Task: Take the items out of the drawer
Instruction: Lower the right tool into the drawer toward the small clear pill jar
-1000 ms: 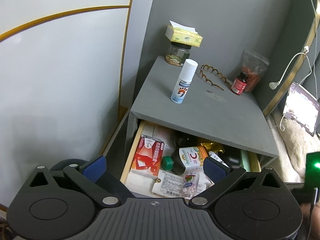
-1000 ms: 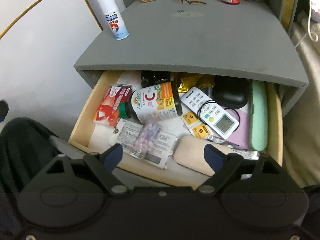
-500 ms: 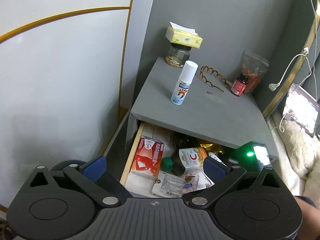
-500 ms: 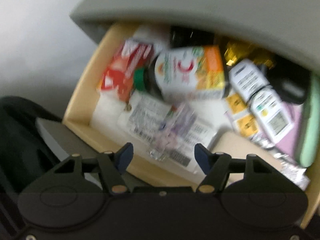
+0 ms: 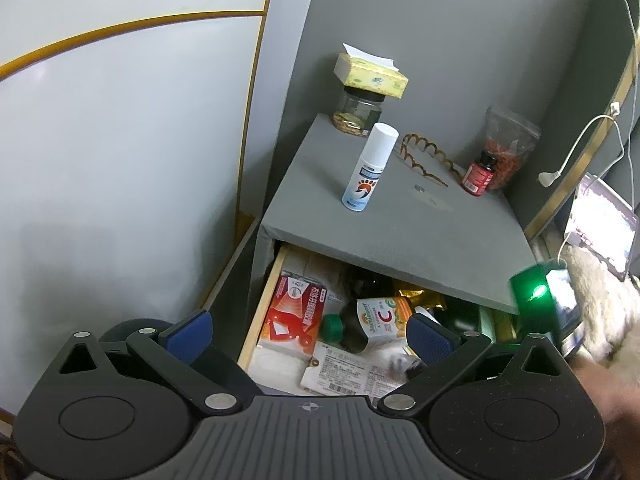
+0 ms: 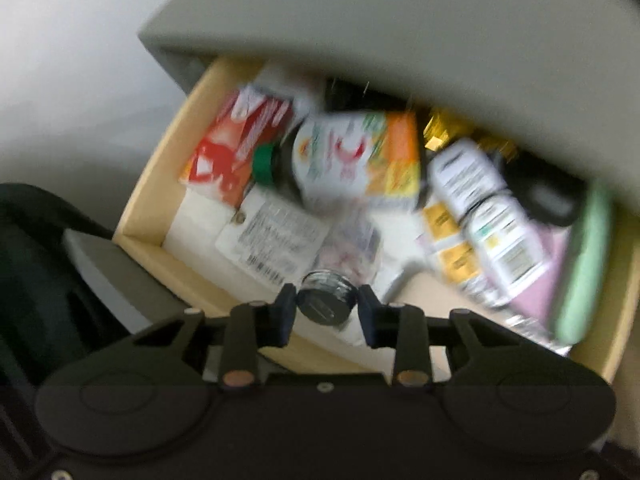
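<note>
Left wrist view: left gripper [image 5: 308, 334] held above the drawer's [image 5: 260, 312] front edge, fingers wide apart, nothing between. On the nightstand top [image 5: 400, 220]: one spray can [image 5: 370, 168], one red pill bottle [image 5: 480, 172], one hair comb [image 5: 426, 156], one jar [image 5: 358, 112].

Right wrist view, blurred: right gripper [image 6: 326, 312] low inside the drawer, pads clamped on a dark-lidded pill vial [image 6: 327, 305]. One vitamin C bottle [image 6: 344, 160], one red box [image 6: 236, 148], one remote [image 6: 488, 216].

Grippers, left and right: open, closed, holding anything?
Left gripper: open, holding nothing, above the drawer.
Right gripper: closed on a small dark-capped bottle; the view is blurred.
</note>
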The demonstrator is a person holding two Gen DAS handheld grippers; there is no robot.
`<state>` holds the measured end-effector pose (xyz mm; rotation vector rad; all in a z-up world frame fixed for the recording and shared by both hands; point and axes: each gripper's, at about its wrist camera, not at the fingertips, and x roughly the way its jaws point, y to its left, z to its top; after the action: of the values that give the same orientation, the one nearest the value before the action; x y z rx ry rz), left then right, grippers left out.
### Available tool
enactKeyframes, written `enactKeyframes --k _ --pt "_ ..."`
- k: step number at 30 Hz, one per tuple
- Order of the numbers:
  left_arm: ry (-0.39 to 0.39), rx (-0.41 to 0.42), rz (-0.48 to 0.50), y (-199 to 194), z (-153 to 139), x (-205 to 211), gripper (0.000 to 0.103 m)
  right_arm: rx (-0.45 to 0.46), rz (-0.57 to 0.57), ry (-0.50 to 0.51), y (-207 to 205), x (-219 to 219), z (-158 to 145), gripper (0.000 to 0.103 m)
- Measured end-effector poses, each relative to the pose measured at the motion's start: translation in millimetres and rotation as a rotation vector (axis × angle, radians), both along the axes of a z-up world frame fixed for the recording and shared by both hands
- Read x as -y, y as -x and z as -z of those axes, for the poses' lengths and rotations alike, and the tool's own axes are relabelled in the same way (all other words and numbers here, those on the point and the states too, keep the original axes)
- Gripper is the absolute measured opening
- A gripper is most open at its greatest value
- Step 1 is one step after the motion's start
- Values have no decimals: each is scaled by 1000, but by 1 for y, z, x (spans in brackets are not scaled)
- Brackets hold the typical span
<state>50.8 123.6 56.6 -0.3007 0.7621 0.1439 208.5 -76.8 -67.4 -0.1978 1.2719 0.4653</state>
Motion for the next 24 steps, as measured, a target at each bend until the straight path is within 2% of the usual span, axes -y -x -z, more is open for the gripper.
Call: enactKeyframes --k 5,11,13,14,21,24 --pt "-7 -5 9 0 1 2 102 32 -29 13 -3 -3 -20 32" --pt "-13 -5 7 0 1 3 102 58 -56 -8 -1 -11 -8 35" --pt "-13 -4 3 1 1 2 102 102 -50 -22 1 -13 -6 50" --pt "-12 -4 2 1 1 2 102 125 -44 -28 2 -13 -7 54" --pt "-4 -1 -11 0 0 -2 102 243 66 -155 7 19 -34 61" --pt "-1 -1 -21 -1 0 -5 102 263 156 -185 7 45 -40 61"
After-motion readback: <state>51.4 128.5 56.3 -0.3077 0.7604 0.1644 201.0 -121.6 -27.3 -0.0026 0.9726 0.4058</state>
